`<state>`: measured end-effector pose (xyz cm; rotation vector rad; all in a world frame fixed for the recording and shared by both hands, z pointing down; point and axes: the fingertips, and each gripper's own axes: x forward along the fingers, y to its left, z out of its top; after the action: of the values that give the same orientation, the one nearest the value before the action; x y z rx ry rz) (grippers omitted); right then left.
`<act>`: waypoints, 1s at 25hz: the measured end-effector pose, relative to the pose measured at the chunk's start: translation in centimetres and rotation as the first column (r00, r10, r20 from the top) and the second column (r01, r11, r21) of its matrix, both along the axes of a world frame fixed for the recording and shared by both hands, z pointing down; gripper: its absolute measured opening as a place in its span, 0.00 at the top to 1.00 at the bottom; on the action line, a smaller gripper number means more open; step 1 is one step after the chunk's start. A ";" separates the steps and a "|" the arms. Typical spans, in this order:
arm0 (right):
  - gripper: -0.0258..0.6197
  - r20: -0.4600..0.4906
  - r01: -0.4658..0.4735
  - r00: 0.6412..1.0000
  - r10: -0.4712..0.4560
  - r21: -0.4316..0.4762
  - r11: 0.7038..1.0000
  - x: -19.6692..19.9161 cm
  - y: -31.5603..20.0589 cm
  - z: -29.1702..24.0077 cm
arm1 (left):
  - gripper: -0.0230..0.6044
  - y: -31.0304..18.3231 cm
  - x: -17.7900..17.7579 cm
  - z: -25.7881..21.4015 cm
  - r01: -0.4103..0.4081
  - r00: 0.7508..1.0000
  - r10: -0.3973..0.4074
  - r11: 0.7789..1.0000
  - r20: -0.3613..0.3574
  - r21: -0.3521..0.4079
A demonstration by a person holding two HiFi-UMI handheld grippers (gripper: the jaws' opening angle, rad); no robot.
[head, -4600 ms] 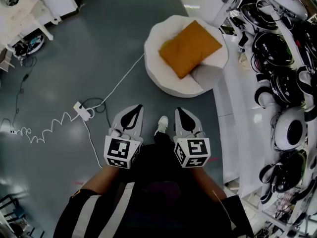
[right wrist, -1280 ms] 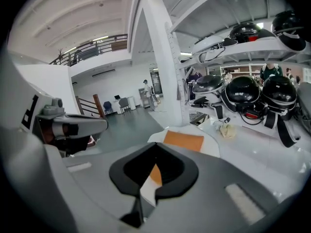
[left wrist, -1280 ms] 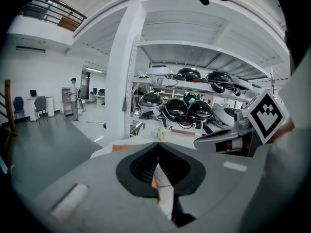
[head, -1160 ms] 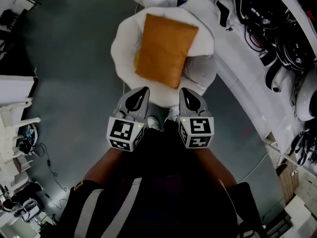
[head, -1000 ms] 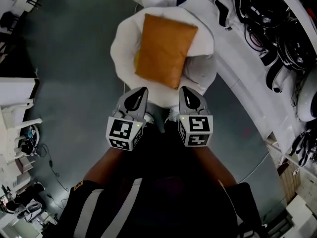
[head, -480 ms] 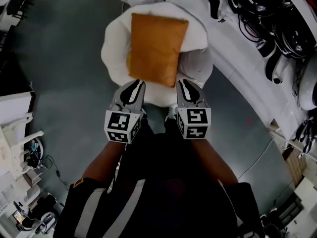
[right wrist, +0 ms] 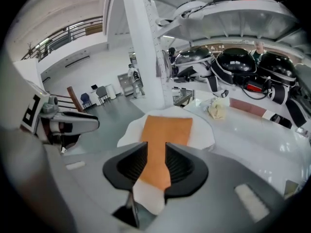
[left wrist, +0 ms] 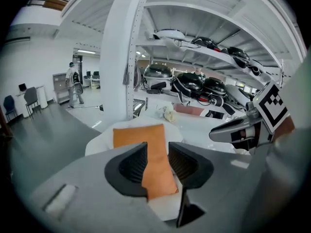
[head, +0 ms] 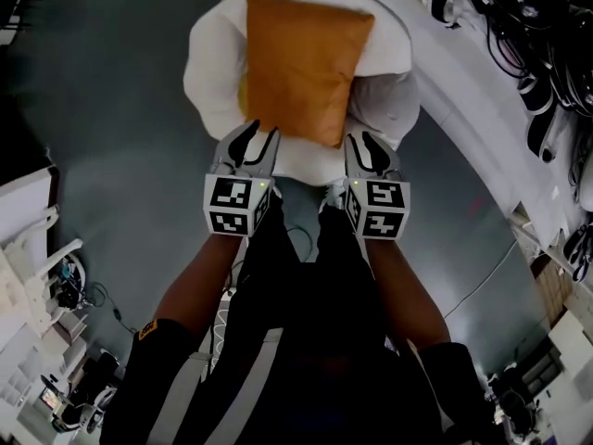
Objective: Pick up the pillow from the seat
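An orange pillow (head: 301,63) lies flat on a round white cushioned seat (head: 208,72). My left gripper (head: 255,135) hovers at the seat's near edge, by the pillow's near left corner. Beside the near right corner is my right gripper (head: 364,143). Both pairs of jaws are opening, with nothing pressed between them. In the left gripper view the pillow (left wrist: 146,140) shows through the gap of the left gripper (left wrist: 157,161), a little ahead of it. The right gripper view shows the pillow (right wrist: 165,132) likewise beyond the right gripper (right wrist: 155,161).
White shelving (head: 556,72) with dark headsets and cables runs along the right. A white post (left wrist: 121,57) rises behind the seat. White furniture (head: 23,248) stands at the left on the grey floor. A person (left wrist: 73,81) stands far off.
The seat and pillow have come closer. Both grippers moved forward to the seat's near edge, and their jaws went from shut to parted.
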<state>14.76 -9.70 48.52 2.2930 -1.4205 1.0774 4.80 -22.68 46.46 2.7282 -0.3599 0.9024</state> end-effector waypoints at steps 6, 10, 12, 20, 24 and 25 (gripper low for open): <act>0.77 0.034 -0.040 0.999 0.042 -0.053 0.998 0.8 -2.9 5.8 | 0.74 -3.9 0.1 7.0 -0.006 0.997 0.008 1.000 0.071 -0.030; 0.75 0.065 -0.064 0.995 0.071 -0.096 0.993 1.2 -3.7 10.5 | 0.73 -5.5 0.1 12.3 -0.015 0.992 0.022 0.998 0.123 -0.060; 0.74 0.079 -0.077 0.993 0.086 -0.114 0.990 1.5 -3.9 12.7 | 0.72 -6.0 0.5 14.5 -0.023 0.990 0.032 0.997 0.140 -0.072; 0.72 0.117 -0.115 0.984 0.136 -0.169 0.979 1.3 -6.0 20.3 | 0.70 -9.2 0.2 22.5 -0.035 0.978 0.054 0.995 0.199 -0.097; 0.71 0.138 -0.137 0.977 0.164 -0.186 0.973 0.9 -6.4 24.4 | 0.68 -10.6 -0.8 27.3 -0.037 0.971 0.061 0.993 0.230 -0.110; 0.71 0.140 -0.148 0.974 0.176 -0.189 0.971 0.9 -6.3 25.2 | 0.68 -10.8 -1.0 28.4 -0.038 0.969 0.064 0.993 0.238 -0.113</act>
<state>15.71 -16.01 73.77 2.2693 -1.1485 1.3999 3.84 -33.50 74.87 2.5452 -0.2767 1.2355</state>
